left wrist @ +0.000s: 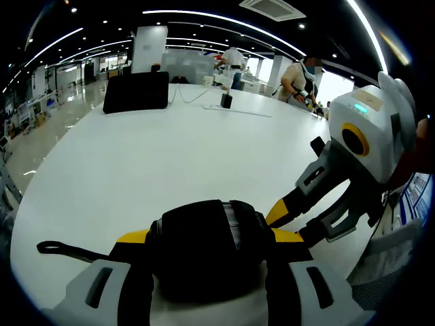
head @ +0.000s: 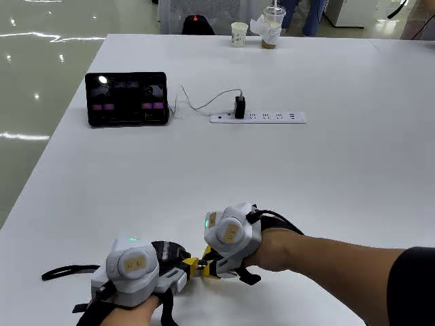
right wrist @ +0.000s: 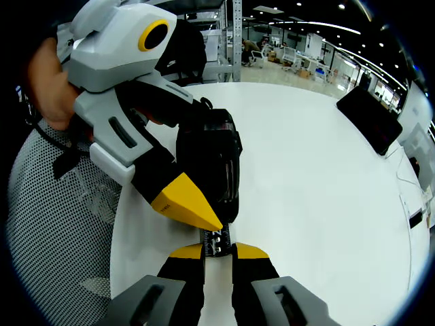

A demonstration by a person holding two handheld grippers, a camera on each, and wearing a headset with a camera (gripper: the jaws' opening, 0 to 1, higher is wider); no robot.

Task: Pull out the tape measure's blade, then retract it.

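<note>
White tabletop [head: 306, 176] in a large, brightly lit hall. A tablet [head: 126, 99] and a power strip [head: 258, 117] lie well apart from the work, which is at the near edge. Left tongs [left wrist: 209, 236] are closed round the black tape measure [right wrist: 211, 163], held low over the surface. Right tongs [right wrist: 217, 252] stand narrow on the blade [right wrist: 216, 239], apparently pinching its tip, though firm contact is hard to confirm. Little blade shows, so the pull-out is judged barely started. Next move: draw the right tongs straight away from the case while the left holds it steady. Right forearm enters from the lower right, its hand turned toward the left tongs; the two sets of tips nearly meet.
</note>
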